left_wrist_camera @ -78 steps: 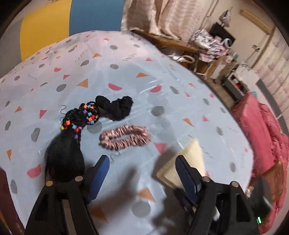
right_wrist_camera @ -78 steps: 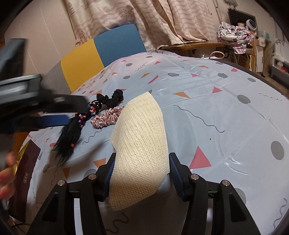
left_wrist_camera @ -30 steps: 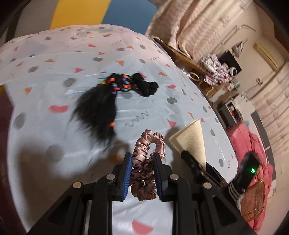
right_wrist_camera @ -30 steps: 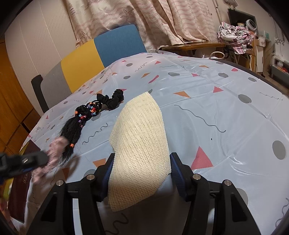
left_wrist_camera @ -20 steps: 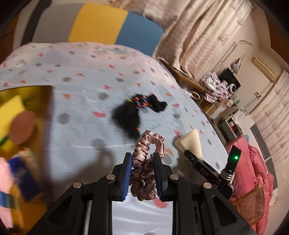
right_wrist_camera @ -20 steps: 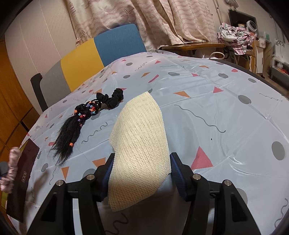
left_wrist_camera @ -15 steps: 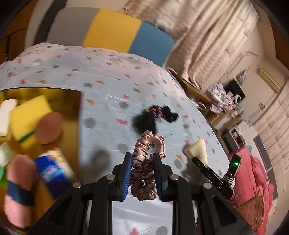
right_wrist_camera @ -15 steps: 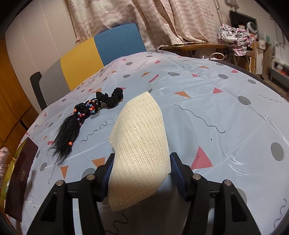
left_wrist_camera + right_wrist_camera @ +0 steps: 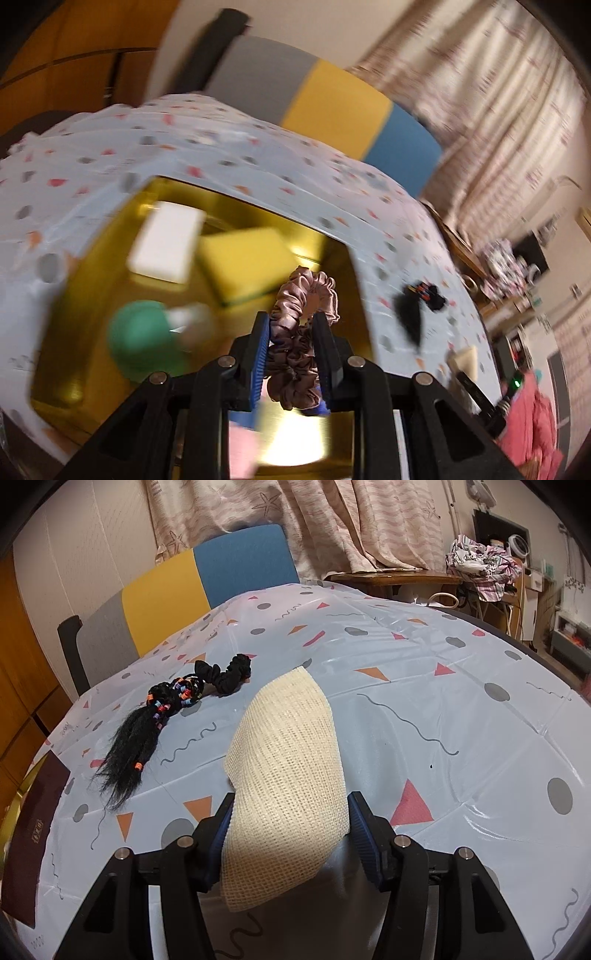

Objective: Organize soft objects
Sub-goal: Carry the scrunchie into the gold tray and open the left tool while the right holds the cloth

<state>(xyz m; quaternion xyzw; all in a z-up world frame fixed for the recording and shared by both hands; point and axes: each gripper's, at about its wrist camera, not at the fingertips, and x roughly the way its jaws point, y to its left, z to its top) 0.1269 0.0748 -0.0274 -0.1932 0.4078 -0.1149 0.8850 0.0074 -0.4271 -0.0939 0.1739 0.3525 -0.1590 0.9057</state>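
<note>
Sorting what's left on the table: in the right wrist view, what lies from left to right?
Dark brown box lid → beaded black hairpiece → black scrunchie → cream mesh cloth in the right hand-held gripper.

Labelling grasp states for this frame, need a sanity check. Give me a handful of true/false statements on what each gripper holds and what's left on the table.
1. The left gripper is shut on the dusty-pink satin scrunchie. True.
2. The right gripper is empty. False: it is shut on the cream open-weave cloth.
3. The black scrunchie lies on the patterned tablecloth. True.
4. The gold tray is empty. False: it holds a yellow sponge, a white block and a green round item, among others.
5. The black hairpiece with coloured beads is in the tray. False: it lies on the tablecloth beside the black scrunchie.
</note>
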